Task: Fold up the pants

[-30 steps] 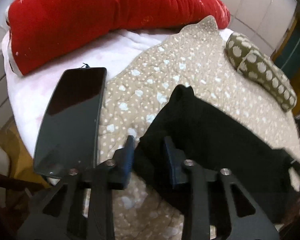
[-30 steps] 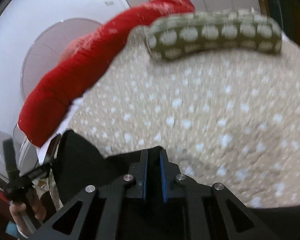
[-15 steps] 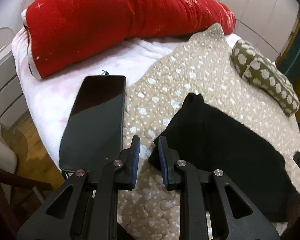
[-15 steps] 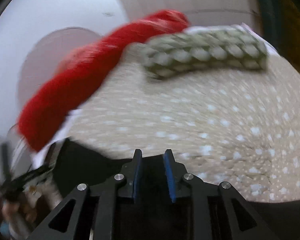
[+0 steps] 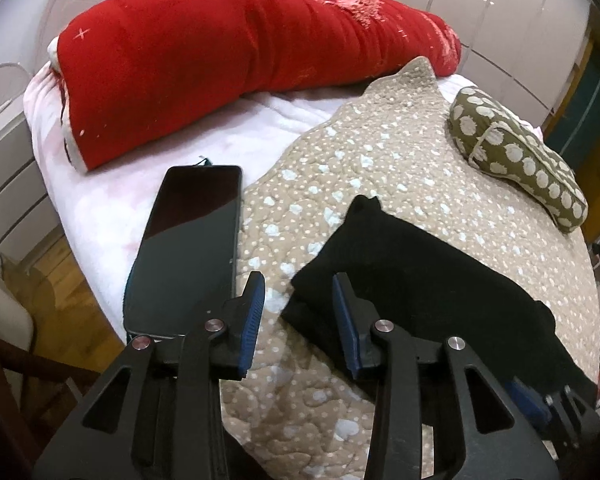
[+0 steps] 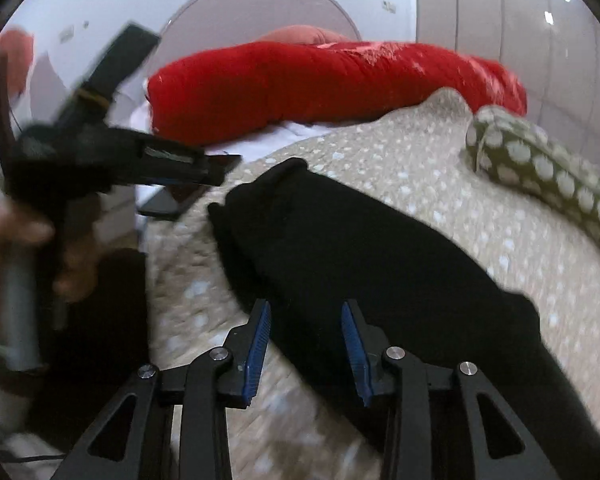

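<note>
Two hand-held grippers are hovering over a folded pair of black fabric pants (image 5: 412,280) lying on a beige quilted blanket with white spots (image 5: 380,168) spread across a bed. The left hand-held gripper (image 5: 298,308) is holding its blue-padded jaws spread apart, pinching nothing, at the near corner of the pants, with one finger over the black cloth and the other over the blanket. The right hand-held gripper (image 6: 306,340) is likewise standing spread and empty, poised at the near edge of the pants. Just left of the pants, a black rectangular smartphone (image 5: 188,248) is lying screen-up, half on the blanket's edge and half on the white fleecy bedsheet (image 5: 112,208). Beyond the pants, a long red plush bolster pillow (image 5: 228,68) is stretching across the head of the bed, while an olive-green cushion with cream polka dots (image 5: 516,160) is resting to the right of the pants on the blanket. Seen from the right wrist, the left hand-held gripper is appearing blurred, held in the person's left hand (image 6: 24,248).
</note>
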